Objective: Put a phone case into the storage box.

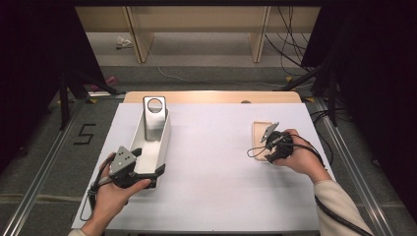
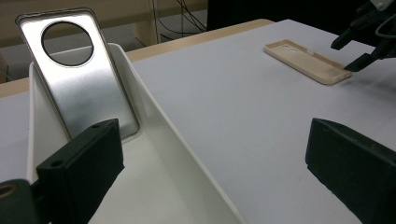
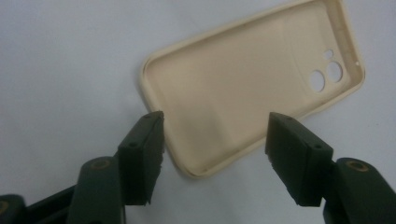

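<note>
A beige phone case [image 1: 259, 129] lies inside-up on the white table at the right, its camera holes at the far end [image 3: 243, 88]. My right gripper [image 1: 267, 142] is open just above the case's near end, one jaw on each side of it [image 3: 215, 135]. At the left, a silver phone back plate [image 1: 154, 115] with a round hole leans upright against the far end of a long white tray [image 1: 165, 135]. My left gripper [image 1: 147, 161] is open wide at the tray's near end [image 2: 215, 140]. One jaw is inside the tray and the other is outside its right wall [image 2: 159, 116].
A white mat [image 1: 216, 167] covers the tabletop between the tray and the case. Wooden table edge [image 1: 211, 96] runs along the back. Black stands and cables are on the floor on both sides. From the left gripper view, the right gripper [image 2: 369, 37] is by the beige case [image 2: 306, 60].
</note>
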